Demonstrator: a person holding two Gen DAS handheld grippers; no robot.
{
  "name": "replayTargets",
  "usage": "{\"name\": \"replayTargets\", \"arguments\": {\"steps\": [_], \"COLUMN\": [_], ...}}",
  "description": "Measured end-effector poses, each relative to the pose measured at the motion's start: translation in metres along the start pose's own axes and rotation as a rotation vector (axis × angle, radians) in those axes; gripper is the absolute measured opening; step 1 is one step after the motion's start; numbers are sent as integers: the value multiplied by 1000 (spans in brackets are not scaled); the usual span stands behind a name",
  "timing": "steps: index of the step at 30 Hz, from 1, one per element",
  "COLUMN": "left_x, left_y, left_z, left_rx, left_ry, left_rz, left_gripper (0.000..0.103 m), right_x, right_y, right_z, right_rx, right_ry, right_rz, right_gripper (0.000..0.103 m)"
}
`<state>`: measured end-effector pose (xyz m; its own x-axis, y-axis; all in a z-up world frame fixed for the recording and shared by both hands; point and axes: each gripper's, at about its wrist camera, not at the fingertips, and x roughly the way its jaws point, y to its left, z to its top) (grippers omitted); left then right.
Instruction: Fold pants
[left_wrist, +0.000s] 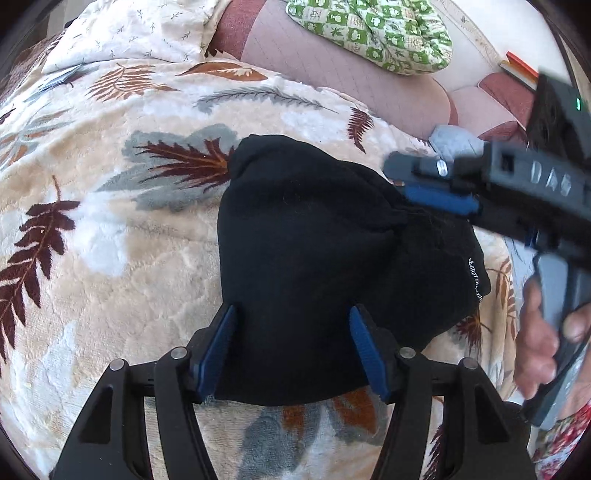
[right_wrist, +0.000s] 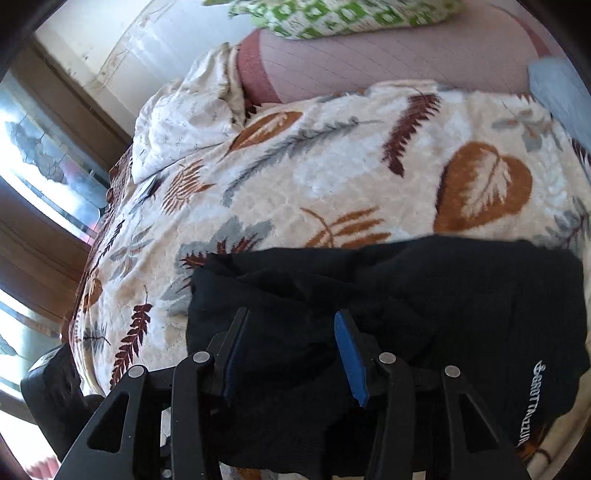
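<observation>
The black pants (left_wrist: 317, 258) lie bunched in a compact folded heap on the leaf-patterned blanket (left_wrist: 110, 221); white lettering runs along their right edge. My left gripper (left_wrist: 291, 314) is open, its blue pads either side of the heap's near edge, not closed on it. My right gripper (left_wrist: 406, 184) reaches in from the right over the heap's far right side, its blue pad against the cloth. In the right wrist view the pants (right_wrist: 424, 314) fill the foreground and the right gripper (right_wrist: 291, 319) stands open over them, jaws apart.
A cream quilt (left_wrist: 140, 33) is bunched at the far left. A green checked cloth (left_wrist: 380, 33) lies on a pink mattress (left_wrist: 332, 77) beyond. A grey cloth (left_wrist: 454, 142) sits far right. A window and wooden frame (right_wrist: 48, 177) are at the bed's side.
</observation>
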<state>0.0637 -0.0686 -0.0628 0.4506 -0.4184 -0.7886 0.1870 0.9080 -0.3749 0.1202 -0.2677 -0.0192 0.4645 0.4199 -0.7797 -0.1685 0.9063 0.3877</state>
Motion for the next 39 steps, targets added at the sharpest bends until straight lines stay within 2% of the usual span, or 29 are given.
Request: {"name": "replayTargets", "arguments": {"steps": [3, 6, 11, 12, 13, 14, 17, 19, 20, 21, 23, 26, 29, 31, 36, 39], "left_x": [-1, -1, 0, 1, 1, 2, 5, 7, 7, 8, 9, 9, 6, 4, 1, -2], "left_y": [-1, 0, -2, -2, -1, -1, 2, 2, 1, -1, -3, -5, -4, -3, 0, 4], "left_z": [-4, -6, -9, -9, -9, -9, -11, -12, -13, -14, -15, -17, -21, -22, -23, -23], "left_rx": [11, 11, 35, 35, 34, 32, 30, 35, 43, 52, 65, 66, 65, 59, 53, 60], "left_ry": [-25, -40, -52, -53, -56, -58, -74, -79, -84, -87, -90, -95, -101, -104, -110, -95], "left_rz": [-3, -10, -6, -10, -18, -23, -28, -26, -22, -18, -11, -15, -24, -29, -34, -29], "left_gripper": [62, 62, 64, 66, 67, 68, 70, 71, 73, 74, 75, 76, 76, 76, 77, 77], "right_x": [6, 29, 83, 91, 99, 106, 114, 117, 119, 121, 129, 137, 119, 100, 44, 29], "right_y": [35, 68, 104, 110, 115, 119, 117, 114, 113, 110, 103, 96, 88, 85, 63, 38], "right_z": [16, 31, 42, 40, 37, 33, 36, 45, 52, 59, 75, 86, 91, 85, 45, 15], "right_rx": [-124, -240, -351, -382, -424, -473, -500, -489, -477, -466, -409, -390, -315, -297, -209, -117], "right_ry": [26, 73, 201, 224, 245, 260, 289, 280, 263, 241, 232, 212, 182, 178, 170, 174], "right_rz": [31, 7, -40, -61, -96, -159, -206, -233, -250, -285, -291, -349, -233, -198, -136, -67], "right_gripper": [51, 51, 50, 46, 36, 14, 8, 5, 0, 0, 0, 0, 2, 2, 3, 3]}}
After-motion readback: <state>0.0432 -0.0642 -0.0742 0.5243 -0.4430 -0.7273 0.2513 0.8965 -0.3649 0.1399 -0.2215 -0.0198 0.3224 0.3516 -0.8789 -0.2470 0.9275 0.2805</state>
